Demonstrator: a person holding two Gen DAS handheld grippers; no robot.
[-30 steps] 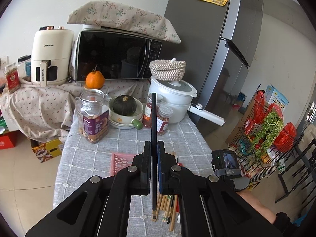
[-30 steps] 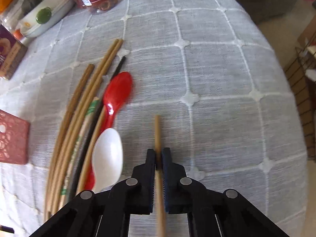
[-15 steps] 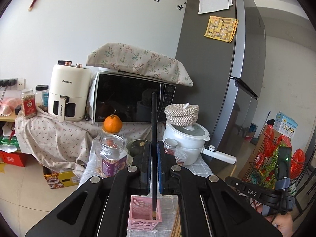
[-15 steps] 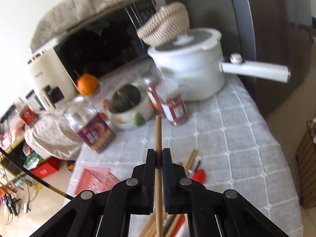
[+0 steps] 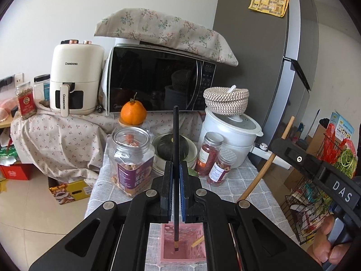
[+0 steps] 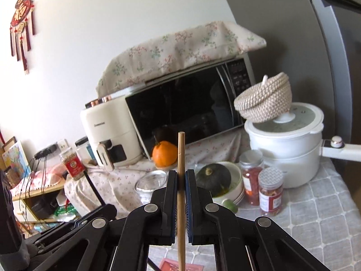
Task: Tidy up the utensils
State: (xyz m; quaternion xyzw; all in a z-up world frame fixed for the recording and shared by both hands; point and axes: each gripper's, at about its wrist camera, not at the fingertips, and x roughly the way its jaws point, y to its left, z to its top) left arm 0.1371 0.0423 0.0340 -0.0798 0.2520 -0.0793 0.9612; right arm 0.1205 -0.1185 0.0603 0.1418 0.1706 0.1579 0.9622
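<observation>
My left gripper (image 5: 176, 169) is shut on a black chopstick (image 5: 175, 140) held upright, its lower tip inside the pink perforated holder (image 5: 183, 251) on the grey checked tablecloth. My right gripper (image 6: 181, 176) is shut on a wooden chopstick (image 6: 181, 158), also upright. In the left wrist view that wooden chopstick (image 5: 264, 171) slants down from the right gripper's body at the right, and its lower tip shows inside the pink holder. In the right wrist view a corner of the pink holder (image 6: 178, 266) shows at the bottom edge.
Behind the holder stand a glass snack jar (image 5: 130, 158), a bowl with a dark squash (image 5: 173, 146), two small spice jars (image 5: 216, 164), a white pot (image 5: 232, 135) with a woven basket on it, an orange, a microwave, an air fryer and a grey fridge.
Both grippers have swung up from the table and moved over the pink holder. The black chopstick's tip has gone lower into the holder, and the wooden chopstick's tip now sits in it too.
</observation>
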